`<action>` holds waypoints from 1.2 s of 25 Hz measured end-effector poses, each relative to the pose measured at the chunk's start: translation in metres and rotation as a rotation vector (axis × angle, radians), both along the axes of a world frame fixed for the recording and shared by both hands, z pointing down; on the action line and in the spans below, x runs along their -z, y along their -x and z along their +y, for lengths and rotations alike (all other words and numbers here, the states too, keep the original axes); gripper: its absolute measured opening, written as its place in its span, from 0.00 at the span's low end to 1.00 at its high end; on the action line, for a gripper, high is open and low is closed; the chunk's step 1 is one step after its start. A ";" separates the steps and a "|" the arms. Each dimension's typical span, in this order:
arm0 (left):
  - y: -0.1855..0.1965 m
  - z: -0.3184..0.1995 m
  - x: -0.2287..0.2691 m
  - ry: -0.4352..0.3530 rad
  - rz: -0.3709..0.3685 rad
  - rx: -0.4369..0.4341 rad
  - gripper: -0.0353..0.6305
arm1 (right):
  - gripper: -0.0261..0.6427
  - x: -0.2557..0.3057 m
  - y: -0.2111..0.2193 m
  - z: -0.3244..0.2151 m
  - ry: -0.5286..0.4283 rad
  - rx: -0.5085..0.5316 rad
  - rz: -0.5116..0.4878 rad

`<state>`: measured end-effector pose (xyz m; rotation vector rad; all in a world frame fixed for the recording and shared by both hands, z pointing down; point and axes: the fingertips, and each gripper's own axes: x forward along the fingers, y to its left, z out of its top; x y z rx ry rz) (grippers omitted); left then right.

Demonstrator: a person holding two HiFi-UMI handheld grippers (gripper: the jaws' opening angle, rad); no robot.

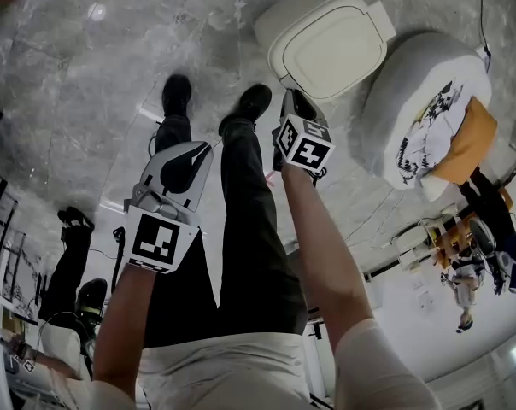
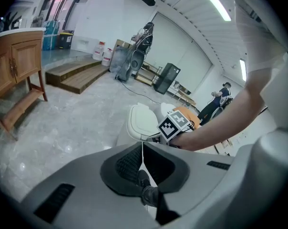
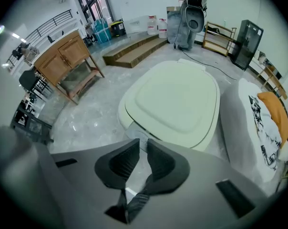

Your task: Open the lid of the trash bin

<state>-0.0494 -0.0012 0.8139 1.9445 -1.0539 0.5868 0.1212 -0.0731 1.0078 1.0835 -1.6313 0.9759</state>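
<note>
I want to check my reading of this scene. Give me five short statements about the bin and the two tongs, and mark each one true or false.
1. The lid of the trash bin is shut. True.
2. The right tongs grip the lid's edge. False: they stand slightly apart with nothing between them, and the lid lies just ahead.
3. The left tongs are closed and empty. True.
4. The bin stands on a wooden table. False: it stands on the grey floor.
5. An orange thing lies on the white cushion beside the bin. True.
</note>
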 end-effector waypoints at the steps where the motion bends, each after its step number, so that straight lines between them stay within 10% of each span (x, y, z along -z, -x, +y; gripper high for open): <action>1: 0.000 0.000 -0.001 0.001 0.001 -0.002 0.08 | 0.14 0.000 -0.001 0.000 -0.010 0.005 0.018; 30: 0.012 -0.017 0.047 -0.068 -0.023 -0.071 0.08 | 0.14 0.039 -0.009 -0.023 0.016 0.050 0.027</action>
